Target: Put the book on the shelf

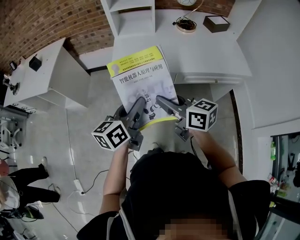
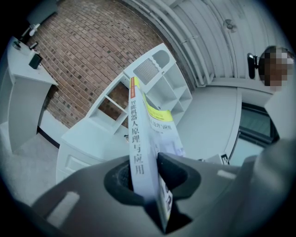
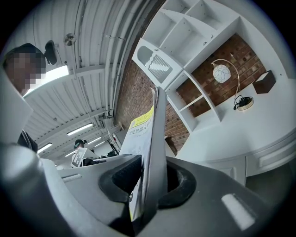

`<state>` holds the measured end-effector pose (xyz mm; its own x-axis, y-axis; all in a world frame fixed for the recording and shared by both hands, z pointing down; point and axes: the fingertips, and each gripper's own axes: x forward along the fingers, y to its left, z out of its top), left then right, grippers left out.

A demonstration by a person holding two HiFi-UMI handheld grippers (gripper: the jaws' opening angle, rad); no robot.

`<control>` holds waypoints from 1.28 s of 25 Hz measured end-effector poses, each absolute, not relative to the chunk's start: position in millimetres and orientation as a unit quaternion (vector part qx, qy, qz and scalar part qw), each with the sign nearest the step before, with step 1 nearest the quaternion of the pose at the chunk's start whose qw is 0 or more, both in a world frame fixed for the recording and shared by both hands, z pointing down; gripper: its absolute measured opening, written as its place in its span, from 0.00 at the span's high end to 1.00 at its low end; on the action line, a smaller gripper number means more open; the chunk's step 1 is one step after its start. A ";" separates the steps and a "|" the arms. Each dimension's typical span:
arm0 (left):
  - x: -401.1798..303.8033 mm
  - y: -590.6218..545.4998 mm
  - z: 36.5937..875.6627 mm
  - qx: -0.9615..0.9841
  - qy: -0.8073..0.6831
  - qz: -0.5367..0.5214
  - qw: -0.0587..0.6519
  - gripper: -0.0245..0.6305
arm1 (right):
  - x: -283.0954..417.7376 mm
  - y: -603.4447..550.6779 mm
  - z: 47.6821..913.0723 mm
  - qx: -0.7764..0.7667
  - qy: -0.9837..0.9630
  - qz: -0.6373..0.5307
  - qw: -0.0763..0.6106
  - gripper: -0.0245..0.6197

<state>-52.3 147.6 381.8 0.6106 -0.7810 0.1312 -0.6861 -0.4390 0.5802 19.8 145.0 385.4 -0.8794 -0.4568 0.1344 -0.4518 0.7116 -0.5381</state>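
Your left gripper [image 1: 137, 108] and your right gripper [image 1: 165, 104] both clench the book [image 1: 139, 82], each clamping its near edge: the left one near the left corner, the right one near the right corner. In the left gripper view the book stands edge-on between the two dark pads, with its printed spine facing the camera and the pads pressed against both covers. In the right gripper view the opposite edge of the same book sits pinched between that gripper's pads in the same way. You hold the book out in front of your body with its cover facing up. The yellow band across the cover's top lies at the far end and a yellow strip lies at the near end. The near part of the book hangs above the floor [image 1: 89, 140], and its far end reaches to the near edge of the white counter [image 1: 206, 56]. The marker cubes on both grippers sit just near of the book, one at each side. The white shelf [image 1: 129, 14] stands on the far left part of the counter, apart from the book, so the book is not yet on it. A lamp base [image 1: 186, 24] and a dark box [image 1: 216, 23] rest on the counter to the right of the shelf. A white side table [image 1: 37, 75] stands at the left by the brick wall [image 1: 42, 23].
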 end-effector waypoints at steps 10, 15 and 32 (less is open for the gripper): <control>-70.8 140.2 384.8 0.852 -0.418 -0.069 0.307 0.82 | 1.3 140.4 387.7 -0.263 0.919 -0.295 0.006 0.83; -62.8 124.5 386.1 0.849 -0.415 -0.073 0.317 0.82 | 9.2 124.7 388.1 -0.266 0.916 -0.301 -0.003 0.83; -54.5 102.6 383.0 0.852 -0.428 -0.076 0.292 0.82 | 17.5 100.4 387.2 -0.254 0.926 -0.279 0.009 0.83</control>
